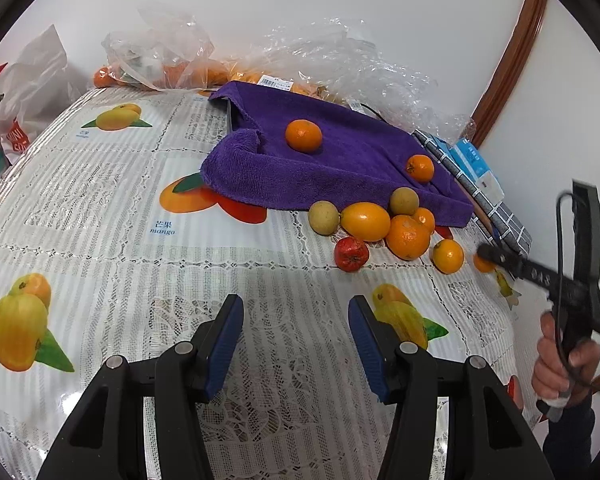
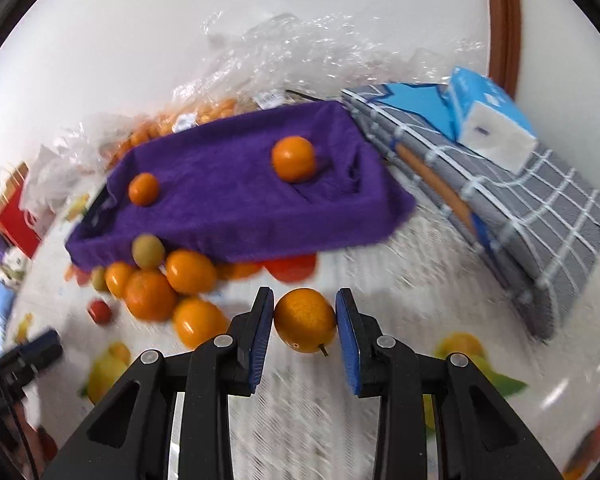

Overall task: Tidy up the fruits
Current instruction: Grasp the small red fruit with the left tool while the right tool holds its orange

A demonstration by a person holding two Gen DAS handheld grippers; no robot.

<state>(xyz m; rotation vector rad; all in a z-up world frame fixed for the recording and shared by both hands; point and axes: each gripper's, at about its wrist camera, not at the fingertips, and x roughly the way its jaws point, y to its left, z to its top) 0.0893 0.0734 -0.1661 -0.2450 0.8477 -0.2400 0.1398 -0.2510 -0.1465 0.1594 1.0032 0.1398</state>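
Note:
A purple towel (image 1: 320,160) (image 2: 236,192) covers a tray and carries two small oranges (image 1: 303,135) (image 1: 420,168). In front of it lies a pile of several fruits: oranges (image 1: 408,237), greenish-brown round fruits (image 1: 323,218) and a small red fruit (image 1: 351,255). My right gripper (image 2: 305,320) is shut on a small orange (image 2: 305,320) and holds it just above the tablecloth. In the left wrist view this gripper (image 1: 485,256) shows at the right with the orange partly hidden. My left gripper (image 1: 296,332) is open and empty over the cloth, short of the pile.
Clear plastic bags with more oranges (image 1: 168,64) lie behind the towel by the wall. A grey checked folded cloth (image 2: 520,208) with a blue tissue pack (image 2: 488,120) sits right of the towel. Paper bags (image 1: 16,92) stand at the far left.

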